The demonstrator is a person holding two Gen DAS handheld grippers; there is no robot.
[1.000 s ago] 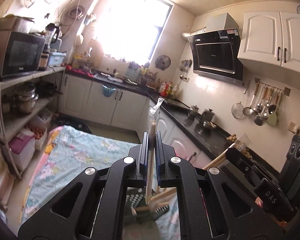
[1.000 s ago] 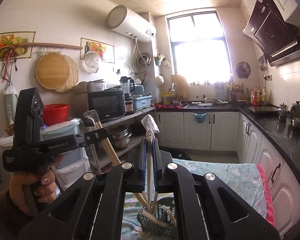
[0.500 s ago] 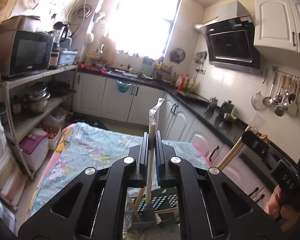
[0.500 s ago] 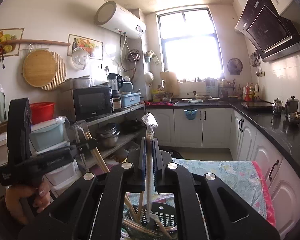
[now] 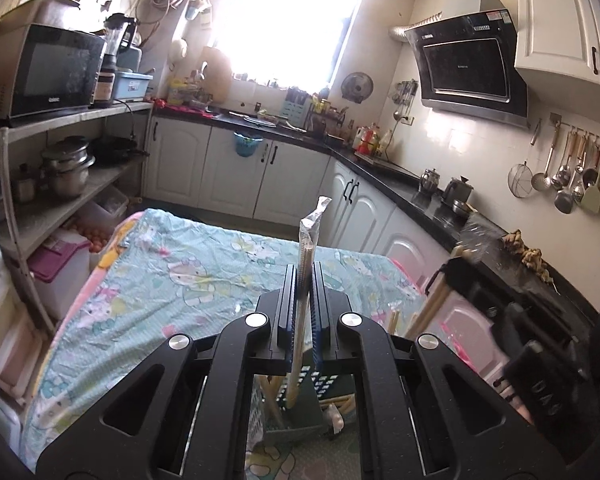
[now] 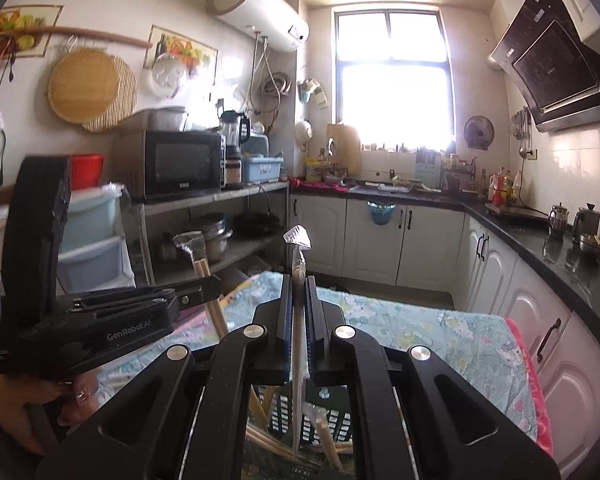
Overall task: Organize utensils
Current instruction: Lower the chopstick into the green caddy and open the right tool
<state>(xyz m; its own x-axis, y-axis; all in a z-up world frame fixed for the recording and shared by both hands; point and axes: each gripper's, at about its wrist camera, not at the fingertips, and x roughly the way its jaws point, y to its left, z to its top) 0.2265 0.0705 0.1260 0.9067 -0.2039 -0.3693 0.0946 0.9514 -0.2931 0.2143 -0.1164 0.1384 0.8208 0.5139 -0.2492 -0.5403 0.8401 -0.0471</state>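
I judge I'm at the drop-off step: each pair of wrapped wooden chopsticks stands upright over the dark slotted plastic basket (image 5: 300,396) just below my fingers, on the table's patterned blue cloth (image 5: 172,280). Next, lower each until its foot is inside, then release. Left gripper (image 5: 303,300) is clamped on the left pair (image 5: 309,240); right gripper (image 6: 299,308) is clamped on the right pair (image 6: 299,256).

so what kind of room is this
A home kitchen, most likely: a black range hood on the tiled wall, ladles and strainers hanging from a rail, and a microwave on a shelf.
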